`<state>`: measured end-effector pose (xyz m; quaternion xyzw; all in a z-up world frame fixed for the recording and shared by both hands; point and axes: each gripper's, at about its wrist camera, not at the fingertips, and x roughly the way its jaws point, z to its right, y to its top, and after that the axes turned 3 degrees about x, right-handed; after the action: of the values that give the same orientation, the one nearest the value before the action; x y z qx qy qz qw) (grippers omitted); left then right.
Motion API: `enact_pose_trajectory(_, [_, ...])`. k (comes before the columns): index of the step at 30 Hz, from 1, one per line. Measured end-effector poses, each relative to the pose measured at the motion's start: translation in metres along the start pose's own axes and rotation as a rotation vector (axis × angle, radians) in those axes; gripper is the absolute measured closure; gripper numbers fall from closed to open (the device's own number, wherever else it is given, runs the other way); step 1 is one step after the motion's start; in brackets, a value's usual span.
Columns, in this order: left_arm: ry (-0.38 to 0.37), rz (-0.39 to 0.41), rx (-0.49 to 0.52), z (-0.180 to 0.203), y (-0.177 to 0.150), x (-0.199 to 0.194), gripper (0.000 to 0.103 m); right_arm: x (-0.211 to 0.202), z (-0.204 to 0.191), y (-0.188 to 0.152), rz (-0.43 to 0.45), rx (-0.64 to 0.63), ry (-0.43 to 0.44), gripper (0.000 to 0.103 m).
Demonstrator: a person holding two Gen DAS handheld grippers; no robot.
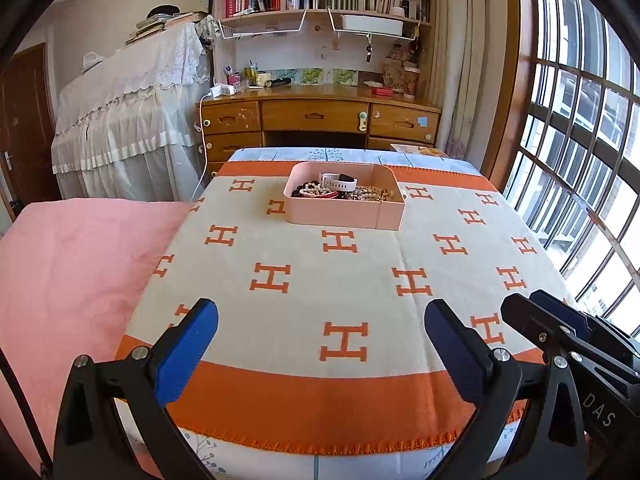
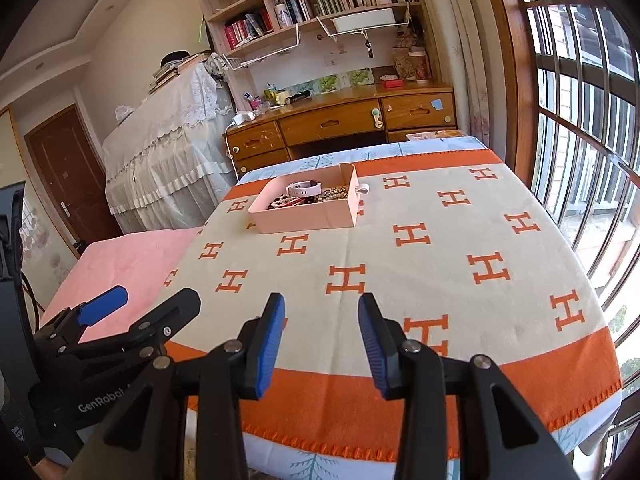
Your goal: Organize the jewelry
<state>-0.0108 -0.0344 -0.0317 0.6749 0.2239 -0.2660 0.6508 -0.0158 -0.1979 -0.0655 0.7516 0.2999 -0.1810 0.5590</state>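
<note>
Pink tray (image 1: 345, 211) sits far off; both fingers (image 1: 321, 354) (image 2: 322, 342) spread, empty; I risk snagging tangled beads (image 1: 316, 189).

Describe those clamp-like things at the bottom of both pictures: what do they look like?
Each is a hand-held tool of matte black angular links joined by silver round-headed bolts. The left tool and right tool both end in two flat fingers faced with ribbed blue pads. White lettering marks the black bodies. No cables or sleeves show.
</note>
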Motion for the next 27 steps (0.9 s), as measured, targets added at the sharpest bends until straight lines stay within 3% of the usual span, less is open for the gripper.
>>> enact_pose_trajectory(27, [0.023,0.016,-0.013,-0.0055,-0.0054,-0.0039,0.001,-0.0008,-0.0056,-0.0040,-0.002,-0.020,-0.009,0.064])
